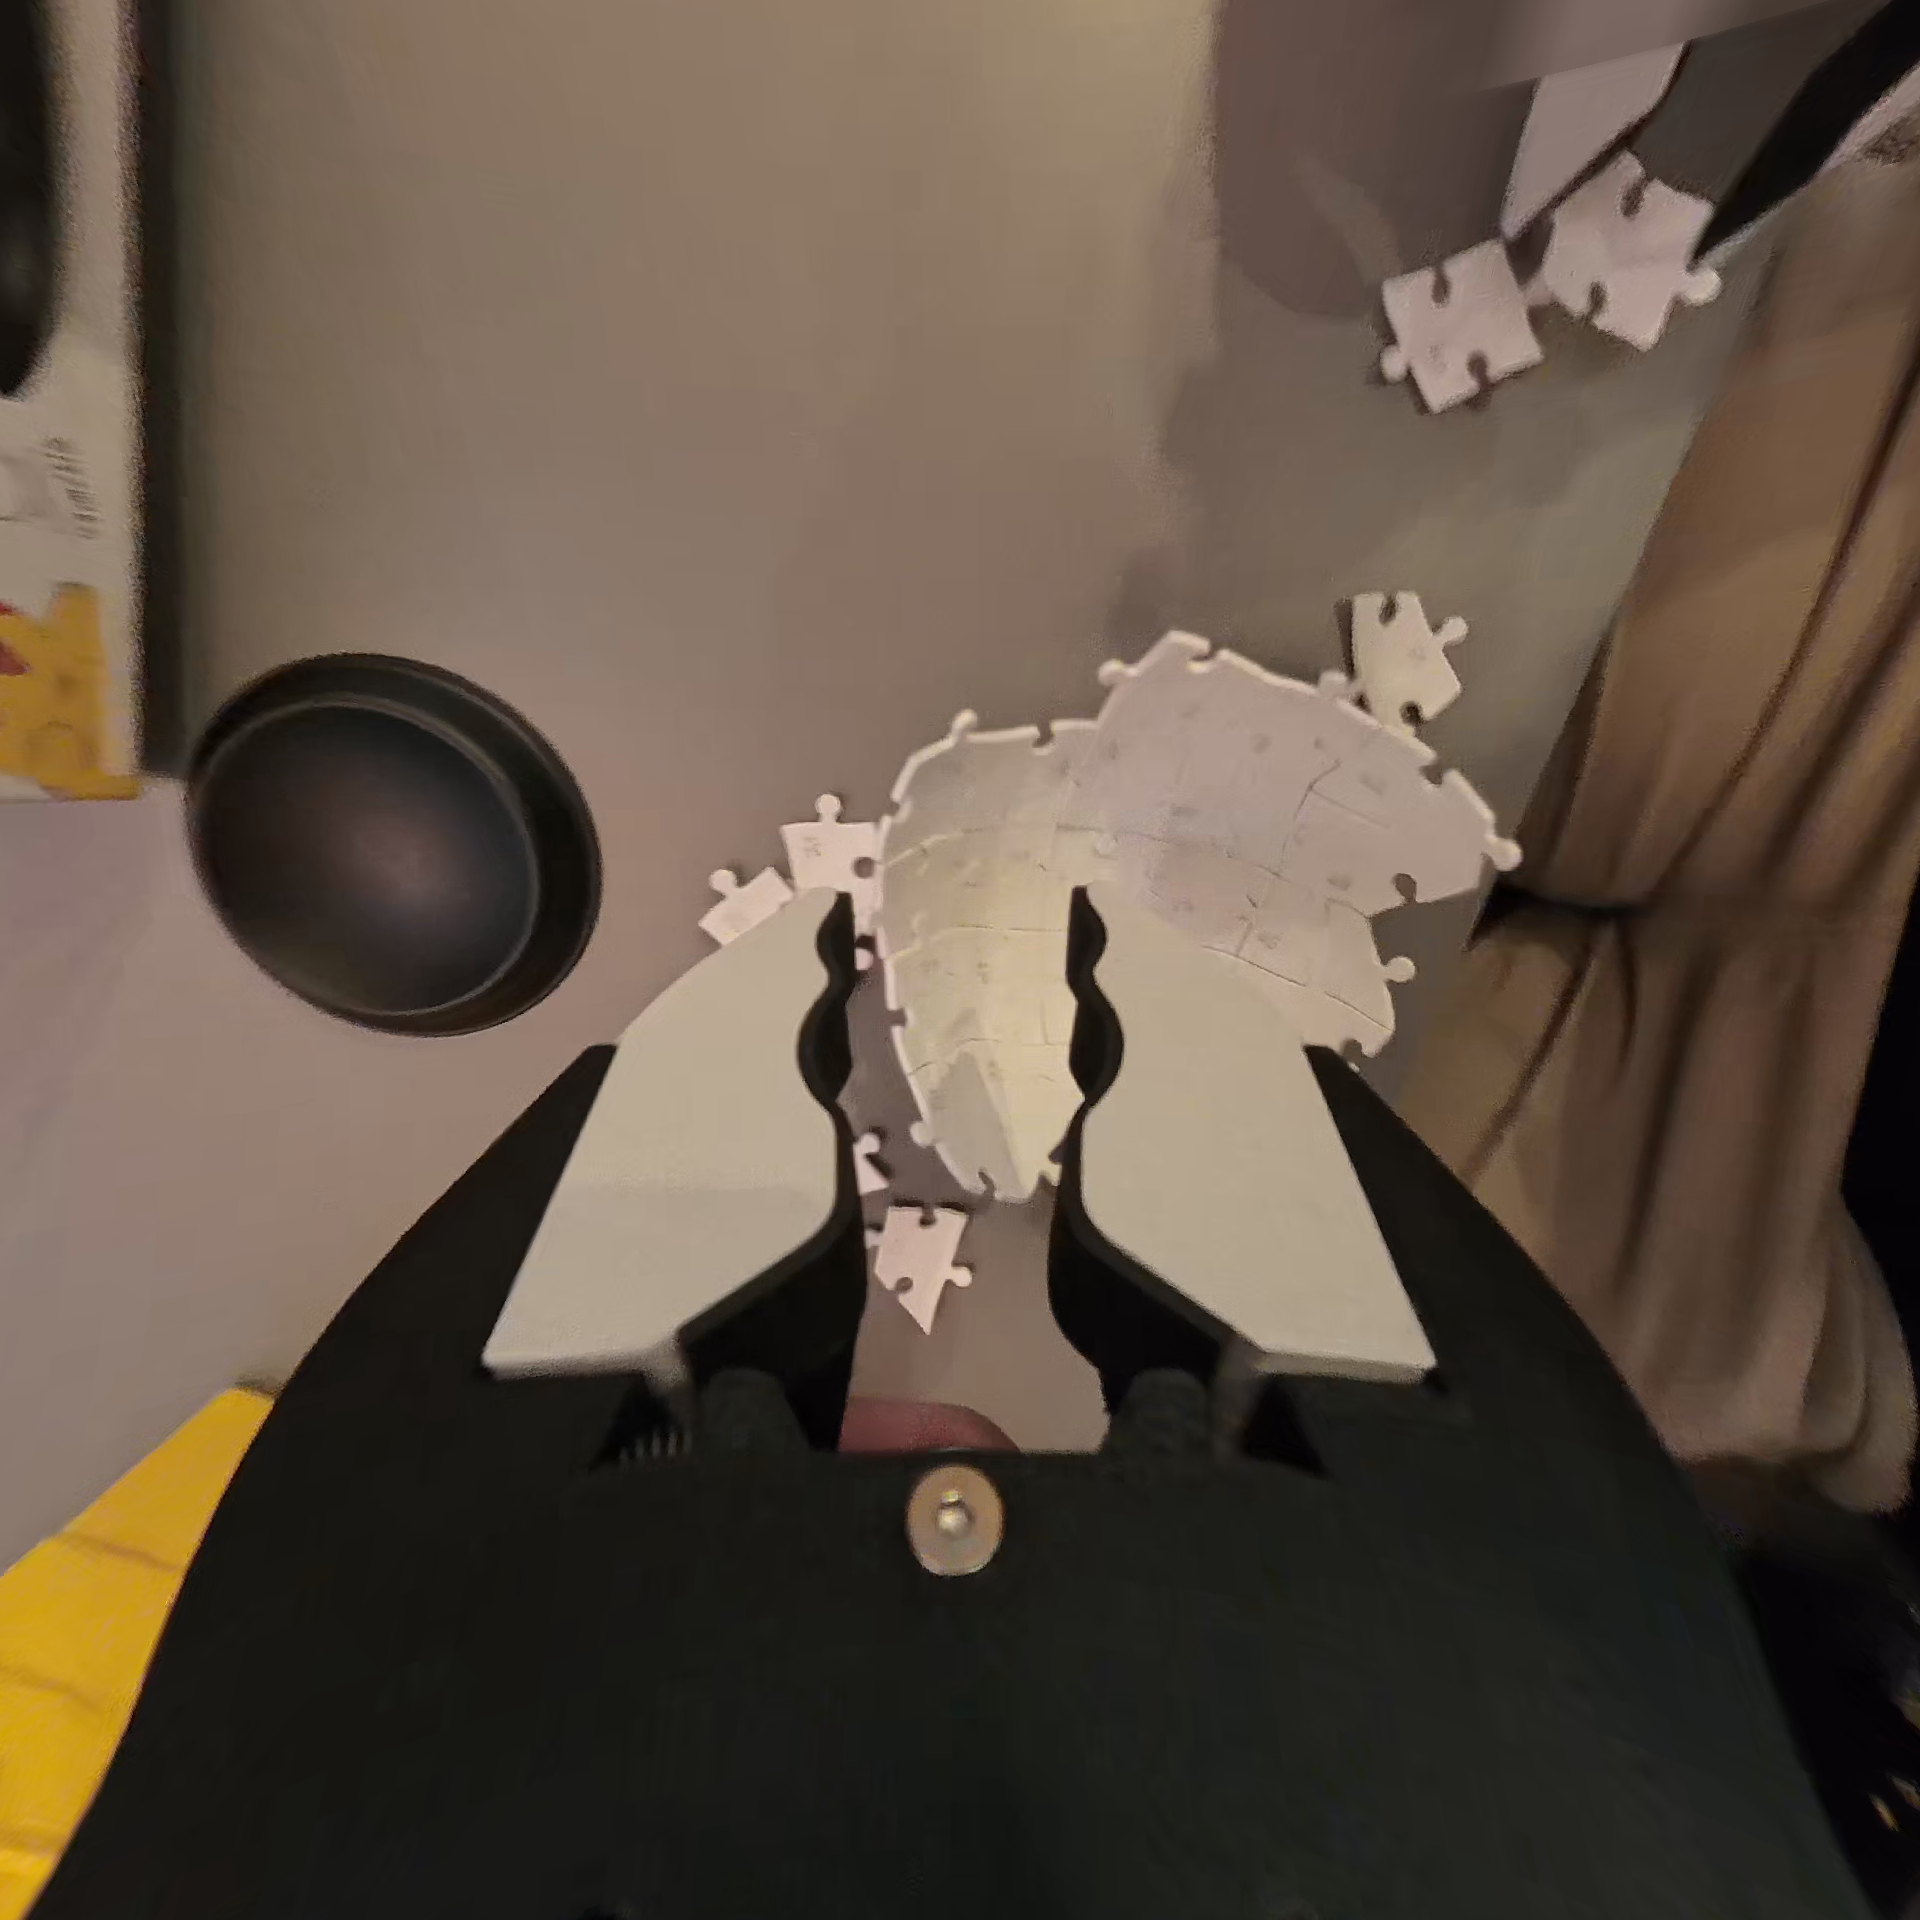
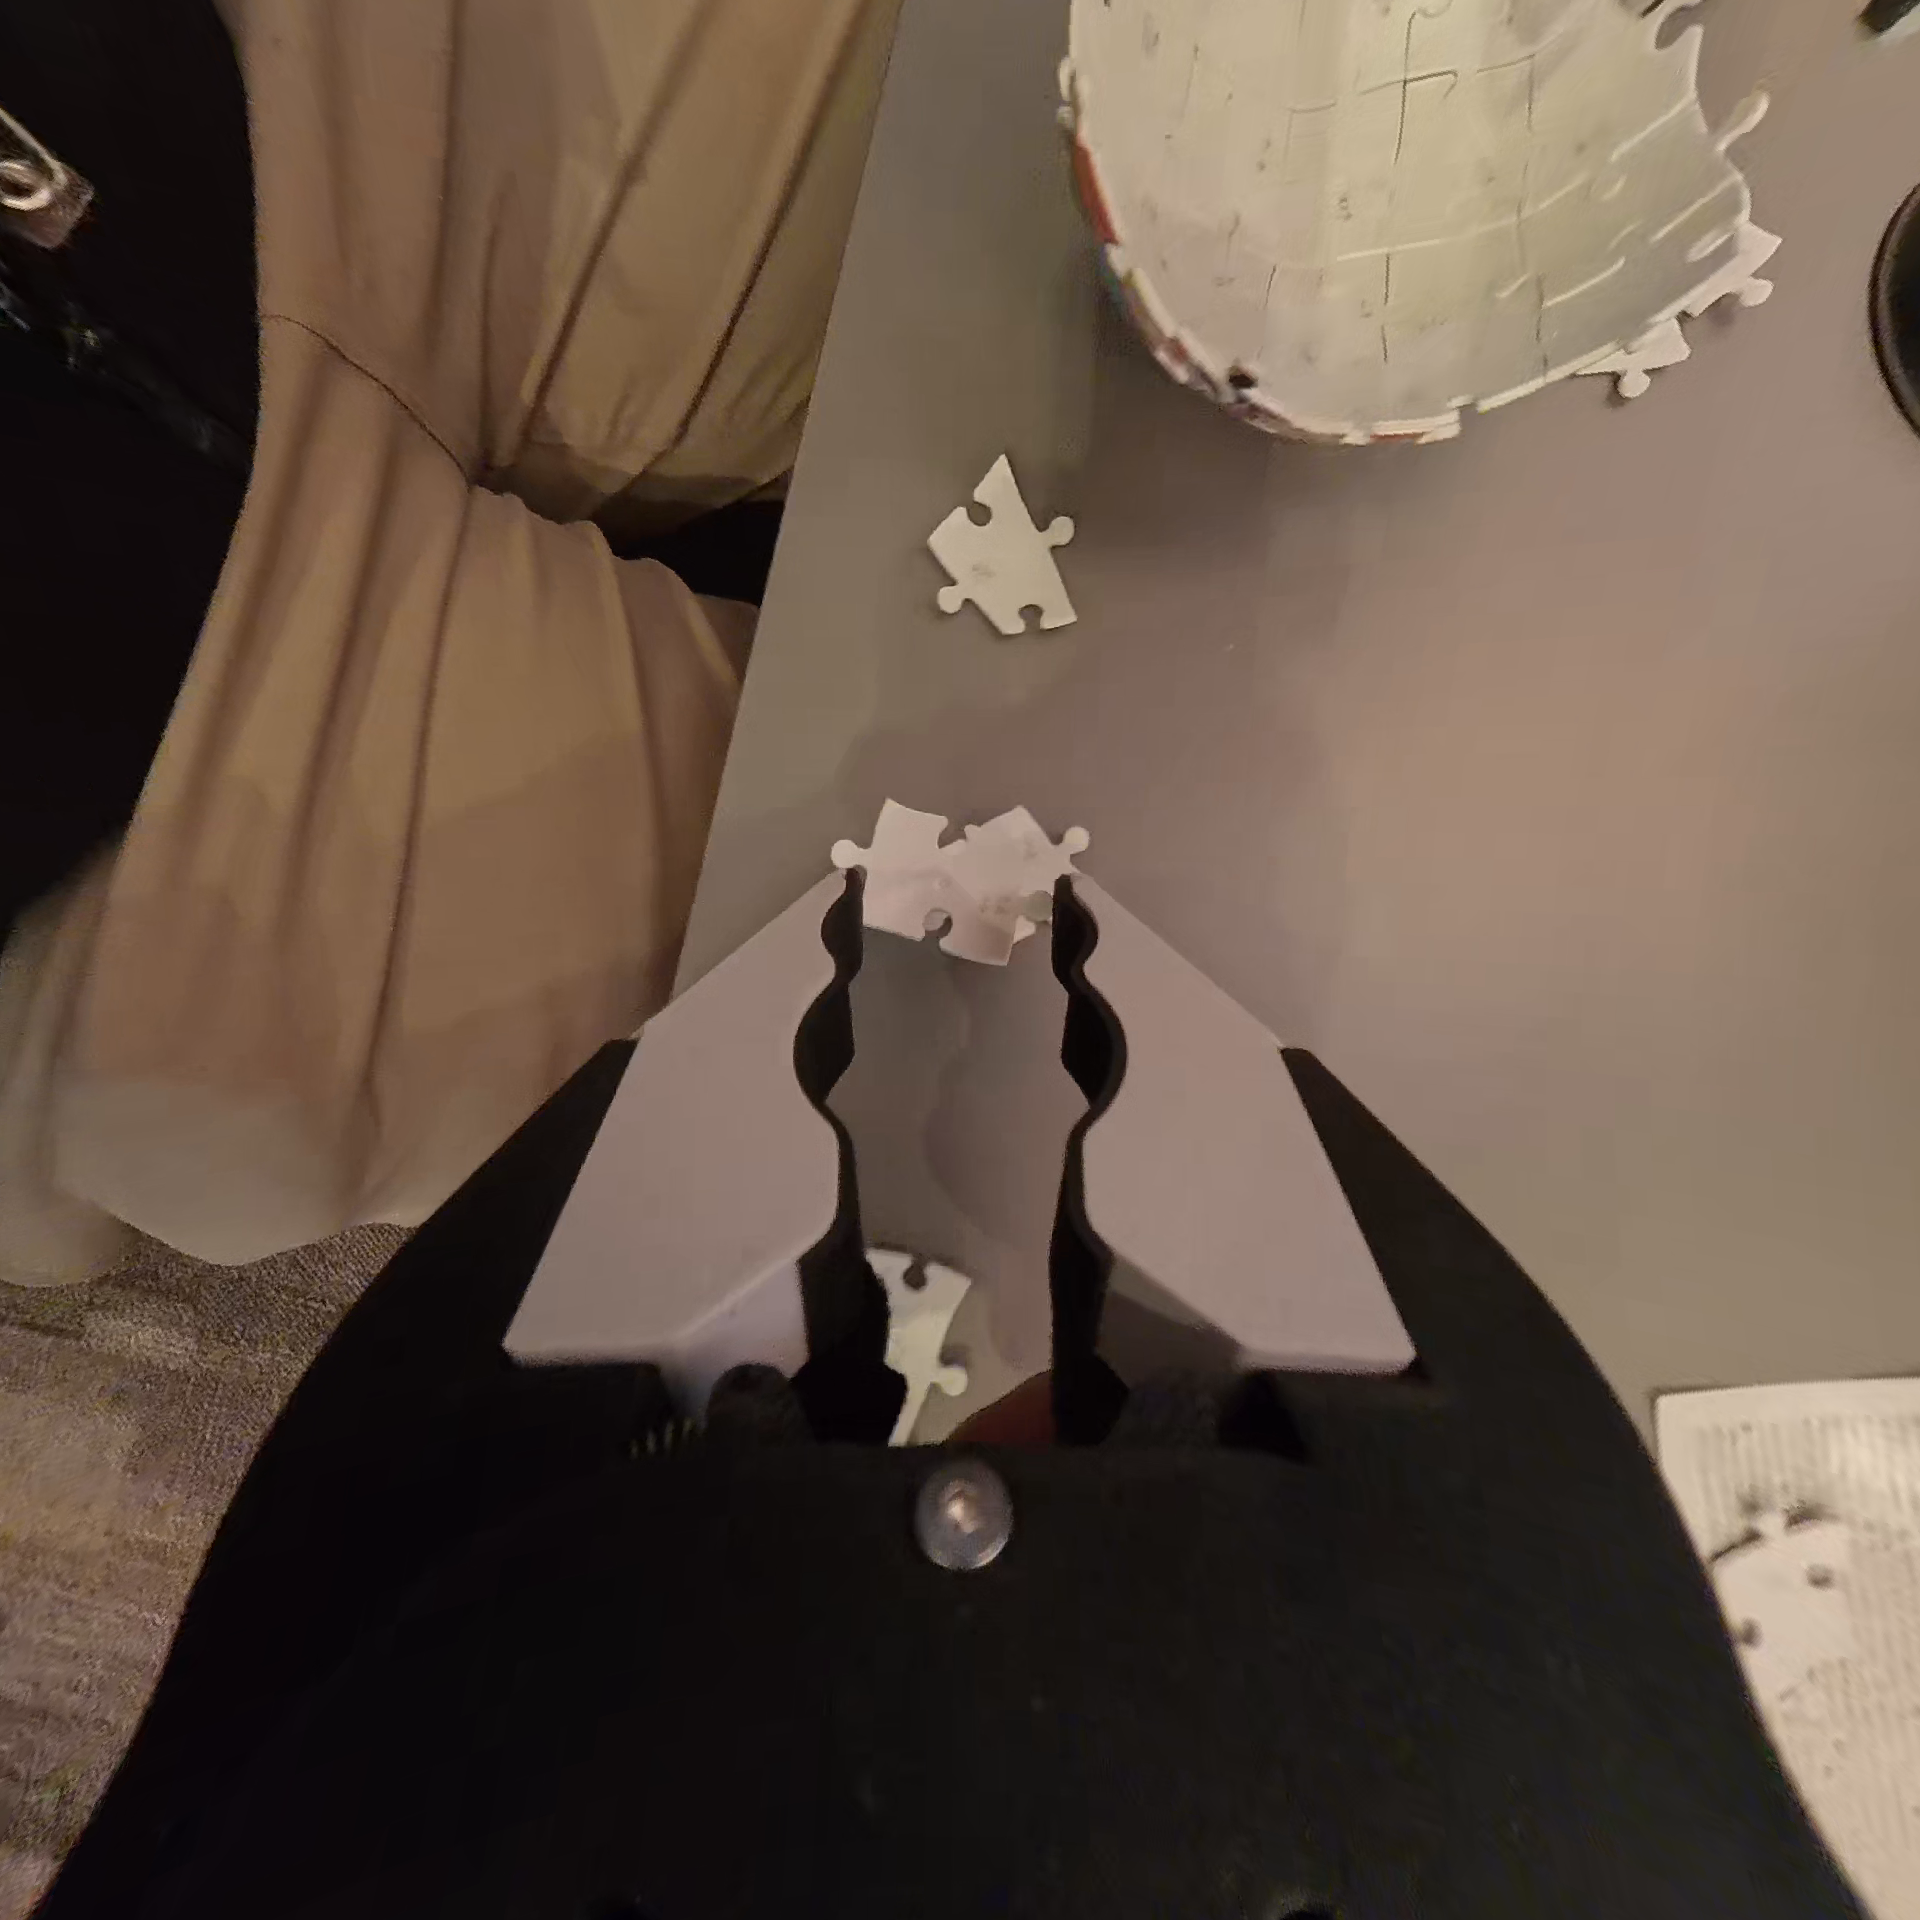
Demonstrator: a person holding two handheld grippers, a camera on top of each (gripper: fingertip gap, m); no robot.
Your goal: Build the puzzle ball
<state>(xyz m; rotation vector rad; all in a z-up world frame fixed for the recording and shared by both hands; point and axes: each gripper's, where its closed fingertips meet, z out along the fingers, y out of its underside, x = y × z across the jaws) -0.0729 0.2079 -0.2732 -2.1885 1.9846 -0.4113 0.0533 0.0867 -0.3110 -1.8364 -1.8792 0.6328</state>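
Note:
The white partial puzzle ball shell [image 1: 1195, 831] lies hollow side up on the grey table [image 1: 675, 416]. My left gripper [image 1: 961, 904] is open, its tips over the shell's near left part. I cannot tell if it touches the shell. Loose white pieces [image 1: 920, 1257] lie around the shell. My right gripper [image 2: 958, 885] is open, with two overlapping pieces [image 2: 997, 883] on the table between its tips. The two pieces also show in the left wrist view [image 1: 1465, 322], by the right gripper's black body [image 1: 1808, 145]. The shell [image 2: 1403, 208] is far right of them.
A black bowl-shaped stand [image 1: 384, 842] sits left of the shell. A yellow box [image 1: 83, 1558] is at the near left. Beige cloth [image 2: 416, 520] hangs past the table edge. A single piece [image 2: 1003, 551] and a printed sheet [image 2: 1808, 1610] lie on the table. The left gripper's tips are roughly 20 centimeters from the right gripper's.

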